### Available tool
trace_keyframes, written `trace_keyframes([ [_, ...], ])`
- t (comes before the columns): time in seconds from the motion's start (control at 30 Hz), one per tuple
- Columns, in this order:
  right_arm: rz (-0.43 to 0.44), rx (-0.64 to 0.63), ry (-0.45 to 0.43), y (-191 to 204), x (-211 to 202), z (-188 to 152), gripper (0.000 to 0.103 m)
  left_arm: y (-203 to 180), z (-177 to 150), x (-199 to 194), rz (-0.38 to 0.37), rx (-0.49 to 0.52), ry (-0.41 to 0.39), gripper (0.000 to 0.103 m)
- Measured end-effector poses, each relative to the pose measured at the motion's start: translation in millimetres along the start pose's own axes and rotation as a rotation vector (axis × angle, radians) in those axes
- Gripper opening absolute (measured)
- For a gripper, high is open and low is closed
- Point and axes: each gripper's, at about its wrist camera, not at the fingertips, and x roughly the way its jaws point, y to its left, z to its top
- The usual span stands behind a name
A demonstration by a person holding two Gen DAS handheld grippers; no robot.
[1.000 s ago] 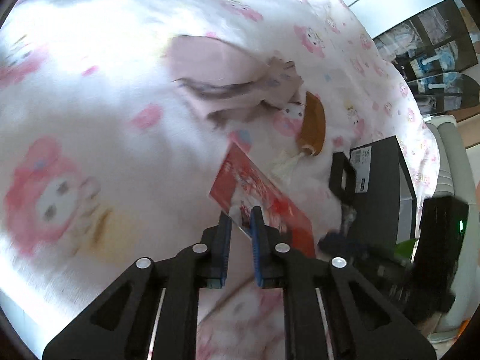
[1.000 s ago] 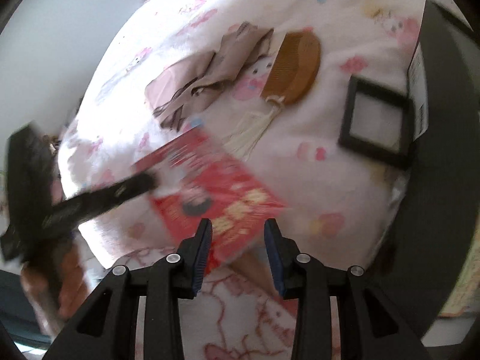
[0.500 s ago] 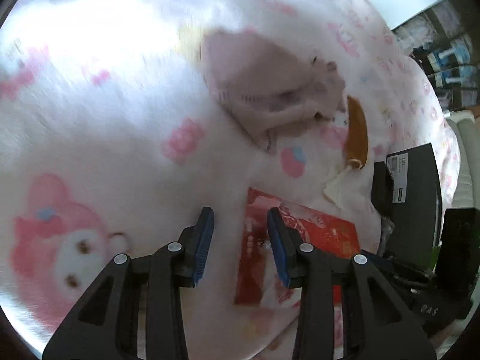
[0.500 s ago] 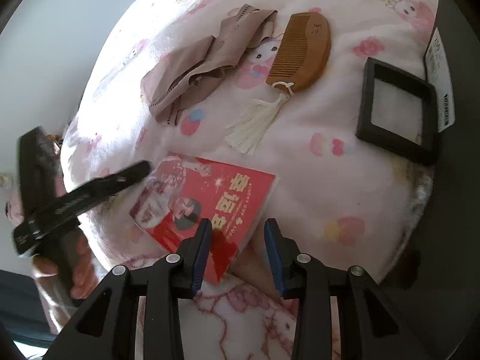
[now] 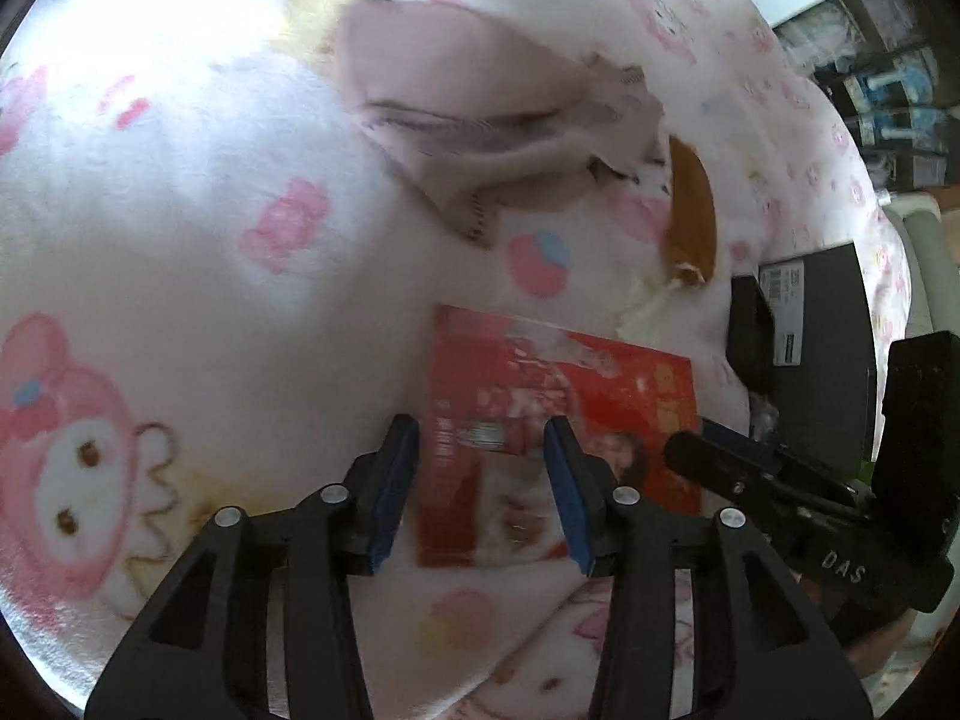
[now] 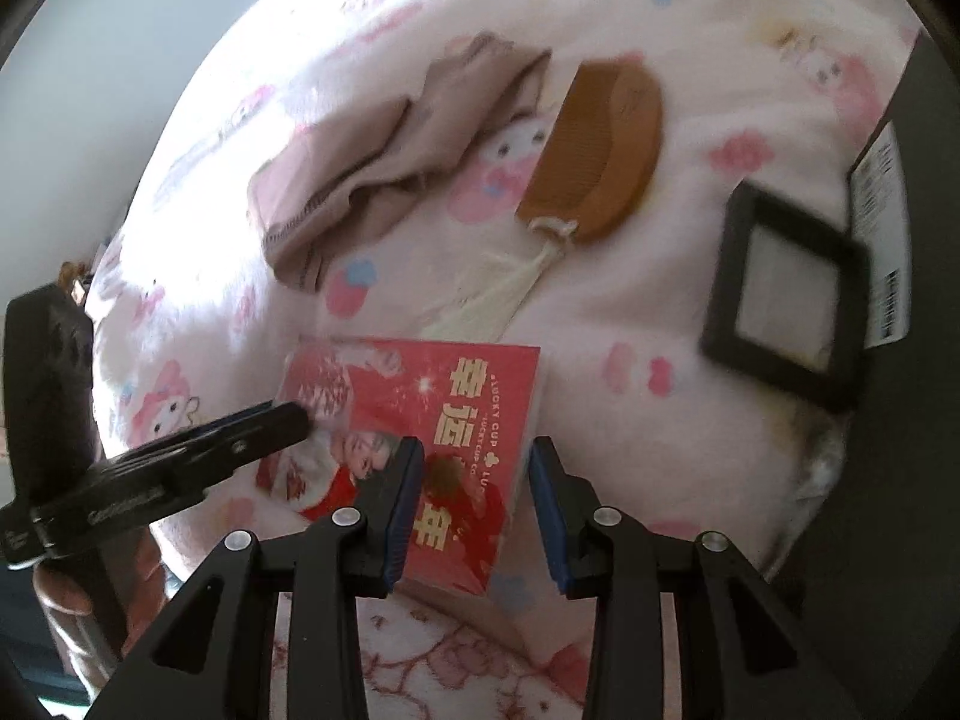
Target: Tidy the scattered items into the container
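A red printed packet [image 5: 558, 396] [image 6: 420, 420] lies flat on the pink cartoon-print blanket. My left gripper [image 5: 480, 468] is open, its jaws straddling the packet's near left part. My right gripper [image 6: 474, 480] is open over the packet's near right edge. A crumpled beige cloth [image 5: 480, 132] [image 6: 372, 180] lies beyond it. A wooden comb [image 5: 693, 222] [image 6: 600, 156] with a cream tassel [image 6: 492, 294] lies beside the cloth. A small black square frame [image 6: 780, 294] rests against the black container [image 5: 822, 360] [image 6: 924, 240] at the right.
The blanket [image 5: 180, 240] covers a soft, rounded surface that drops off at the near edge. Shelves [image 5: 888, 102] stand in the far right background. A pale wall [image 6: 120, 30] shows at the left in the right wrist view.
My left gripper, shut on the raised packet a second ago, has opened. The packet now lies flat on the blanket. Both grippers have moved closer over it.
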Motion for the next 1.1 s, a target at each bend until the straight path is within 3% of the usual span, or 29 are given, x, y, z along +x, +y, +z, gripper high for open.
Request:
trace_keyframes([
  [0.13, -0.009, -0.007, -0.056, 1.5, -28.5, -6.8, 0.034, -26.1, -5.6, -21.3, -0.024, 0.049, -0.017, 0.045],
  [0.47, -0.001, -0.001, -0.259, -18.5, -134.9, -39.6, 0.034, -105.5, -28.2, -89.9, -0.105, 0.208, -0.154, 0.046],
  [0.67, -0.065, 0.034, -0.406, -57.2, -196.2, -69.3, 0.034, -176.5, -29.8, -82.1, -0.171, 0.309, -0.131, 0.046],
  [0.9, -0.139, 0.148, -0.478, -127.7, -226.0, -82.7, 0.035, -268.0, -34.7, -53.5, -0.303, 0.435, -0.085, 0.052],
  [0.97, -0.173, 0.172, -0.471, -151.9, -228.7, -81.7, 0.035, -292.0, -34.1, -37.1, -0.298, 0.470, -0.064, 0.052],
  [1.1, -0.203, 0.184, -0.466, -184.9, -225.9, -78.7, 0.035, -321.0, -37.4, -0.1, -0.219, 0.493, -0.028, 0.050],
])
